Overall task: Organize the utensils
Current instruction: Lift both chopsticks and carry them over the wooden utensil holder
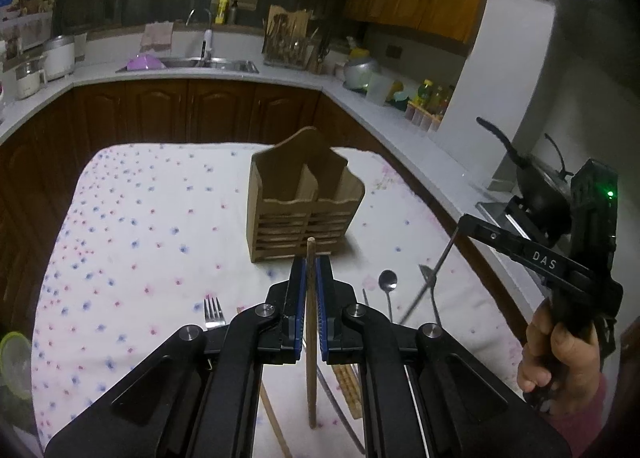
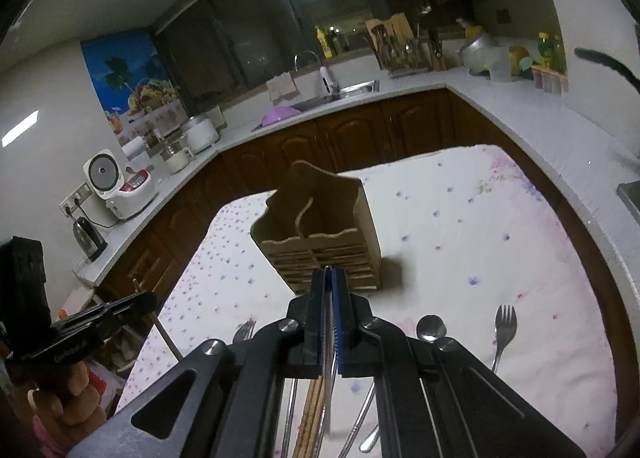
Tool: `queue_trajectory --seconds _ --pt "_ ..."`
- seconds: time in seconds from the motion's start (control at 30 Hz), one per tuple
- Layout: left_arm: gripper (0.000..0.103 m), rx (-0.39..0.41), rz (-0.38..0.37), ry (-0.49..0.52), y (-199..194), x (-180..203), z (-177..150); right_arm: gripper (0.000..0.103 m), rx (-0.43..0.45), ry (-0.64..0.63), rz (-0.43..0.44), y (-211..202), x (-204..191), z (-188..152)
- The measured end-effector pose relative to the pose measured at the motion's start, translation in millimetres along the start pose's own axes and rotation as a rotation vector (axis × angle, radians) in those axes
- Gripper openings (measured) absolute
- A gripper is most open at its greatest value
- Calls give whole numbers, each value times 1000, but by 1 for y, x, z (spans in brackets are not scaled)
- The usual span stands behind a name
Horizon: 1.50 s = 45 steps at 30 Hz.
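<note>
Chopstick [image 1: 310,334] upright between left gripper [image 1: 308,270] pads, tip just above them, lower end hanging over cloth [image 1: 132,234]. Left jaws clamped on it. Right gripper [image 2: 330,278] jaws clamped on thin metal utensil [image 2: 328,358]; its shaft slants down to cloth. Both grippers aim downward toward caddy [image 1: 306,202], upright mid-cloth, compartments open upward. Spoon [image 1: 388,282], fork [image 1: 213,312] flat on cloth, handles toward camera. Right hand [image 1: 560,354] wraps right gripper's handle.

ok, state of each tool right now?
Left tool: closed on a wooden chopstick.
Right tool: closed on a thin metal utensil; which kind cannot be told.
</note>
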<state>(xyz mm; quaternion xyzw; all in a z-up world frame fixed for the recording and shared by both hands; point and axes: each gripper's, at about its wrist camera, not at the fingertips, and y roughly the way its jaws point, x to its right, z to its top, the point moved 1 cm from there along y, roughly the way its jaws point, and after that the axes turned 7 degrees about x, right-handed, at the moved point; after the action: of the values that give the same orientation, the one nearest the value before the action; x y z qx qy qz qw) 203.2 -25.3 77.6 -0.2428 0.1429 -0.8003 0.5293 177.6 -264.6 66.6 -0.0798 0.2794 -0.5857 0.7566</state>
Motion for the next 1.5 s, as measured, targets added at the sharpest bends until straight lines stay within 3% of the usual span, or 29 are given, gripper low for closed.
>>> queue_trajectory --seconds 0.47,0.77,1.03,1.2,1.3,1.5 --pt "4 120 23 -8 -19 -3 26 3 73 -5 13 -10 -4 24" --pt "4 323 58 -17 -21 -14 74 3 184 -22 8 -5 -9 74" --pt "4 437 110 -50 4 -30 131 3 267 -14 -6 16 -5 122" --pt "4 473 141 -76 33 -40 152 3 265 -4 -16 46 3 136" --pt "4 474 187 -94 60 -48 153 3 247 9 -19 64 10 130" --pt "4 436 197 -152 109 -60 129 3 183 56 -20 106 31 106"
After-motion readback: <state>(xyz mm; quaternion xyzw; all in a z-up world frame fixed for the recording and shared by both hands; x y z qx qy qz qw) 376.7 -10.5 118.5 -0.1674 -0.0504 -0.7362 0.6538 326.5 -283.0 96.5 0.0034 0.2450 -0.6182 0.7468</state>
